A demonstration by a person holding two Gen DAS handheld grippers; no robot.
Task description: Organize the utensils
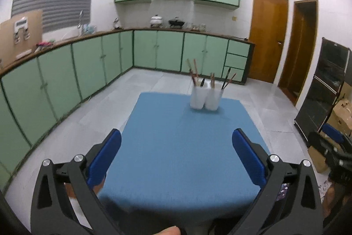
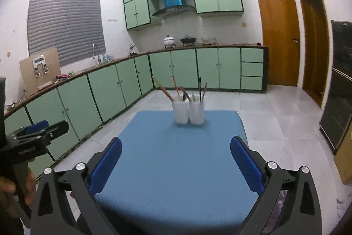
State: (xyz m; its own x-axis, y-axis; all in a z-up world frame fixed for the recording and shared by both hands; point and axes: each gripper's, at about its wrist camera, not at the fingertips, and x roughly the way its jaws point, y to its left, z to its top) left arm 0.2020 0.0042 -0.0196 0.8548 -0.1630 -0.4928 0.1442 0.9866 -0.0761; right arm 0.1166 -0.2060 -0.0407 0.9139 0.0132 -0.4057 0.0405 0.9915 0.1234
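Note:
Two white cups stand side by side at the far edge of the blue-clothed table. The left cup and the right cup each hold several chopsticks and utensils standing upright. They also show in the right wrist view: left cup, right cup, table. My left gripper is open and empty above the near part of the table. My right gripper is open and empty too, well short of the cups. The left gripper also shows at the left of the right wrist view.
Green floor cabinets run along the left and back walls under a counter with a sink, pots and a board. Wooden doors stand at the right. A dark glass cabinet and cardboard boxes stand at the right.

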